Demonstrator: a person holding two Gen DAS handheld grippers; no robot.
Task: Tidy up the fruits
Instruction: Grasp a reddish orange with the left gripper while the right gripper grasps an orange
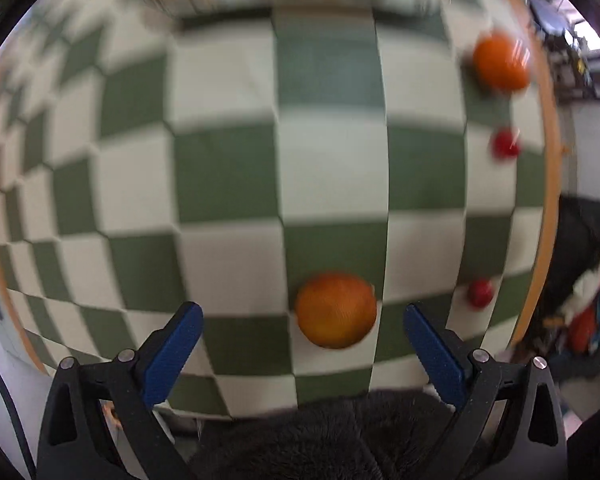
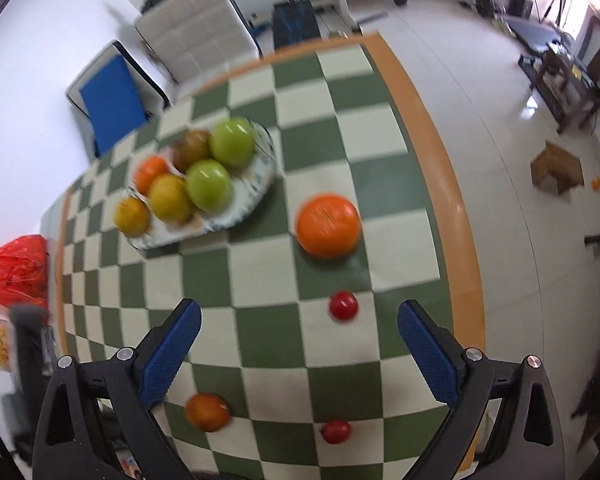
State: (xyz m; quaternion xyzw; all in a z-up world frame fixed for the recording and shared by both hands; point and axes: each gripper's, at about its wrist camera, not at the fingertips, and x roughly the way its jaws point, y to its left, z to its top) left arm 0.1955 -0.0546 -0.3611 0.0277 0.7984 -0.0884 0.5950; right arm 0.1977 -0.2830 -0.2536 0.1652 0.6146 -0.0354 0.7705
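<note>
A glass plate (image 2: 260,184) on the green-and-white checked table holds several fruits: two green apples (image 2: 210,184), yellow and orange ones. Loose on the cloth lie a large orange (image 2: 328,226), a smaller orange (image 2: 207,411) and two small red fruits (image 2: 343,306) (image 2: 336,431). In the left wrist view the smaller orange (image 1: 336,311) sits just ahead between the tips of my open, empty left gripper (image 1: 302,312); the large orange (image 1: 500,62) and red fruits (image 1: 505,144) (image 1: 480,293) lie to the right. My right gripper (image 2: 300,312) is open and empty above the table.
The table's orange edge (image 2: 456,216) runs along the right. A blue chair (image 2: 114,104) and a white padded chair (image 2: 196,36) stand behind the table. A red plastic bag (image 2: 18,270) lies at the left. A cardboard box (image 2: 556,172) is on the floor.
</note>
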